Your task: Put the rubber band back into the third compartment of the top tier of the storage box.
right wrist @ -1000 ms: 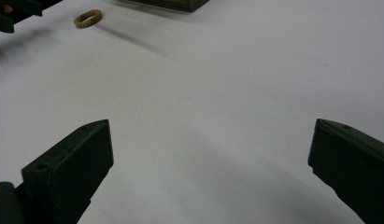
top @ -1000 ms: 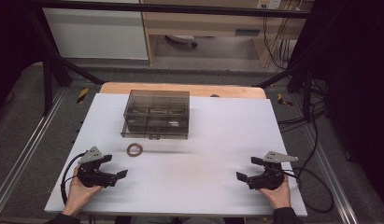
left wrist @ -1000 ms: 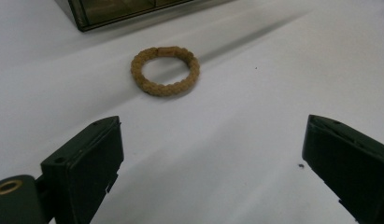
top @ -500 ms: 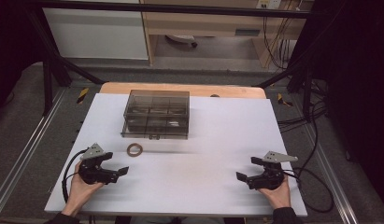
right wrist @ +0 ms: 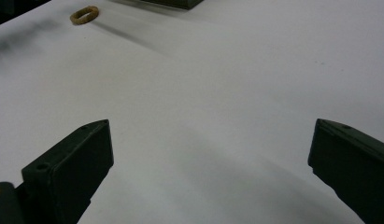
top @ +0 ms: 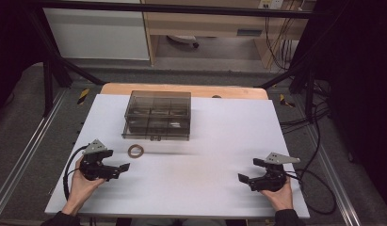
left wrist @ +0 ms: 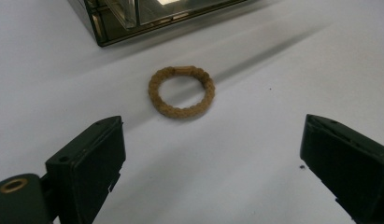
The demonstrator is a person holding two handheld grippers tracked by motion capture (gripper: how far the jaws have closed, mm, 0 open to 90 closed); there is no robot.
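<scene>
Left gripper (top: pixel 119 168) has crept a little up and right from the near-left part of the table (top: pixel 219 136), toward the ring (top: pixel 135 150); the gap between them is smaller than a second ago, no contact. In the left gripper view the ring (left wrist: pixel 181 92) lies just ahead of the spread jaws. Right gripper (top: pixel 245 178), near the near-right corner, has shifted barely, if at all.
</scene>
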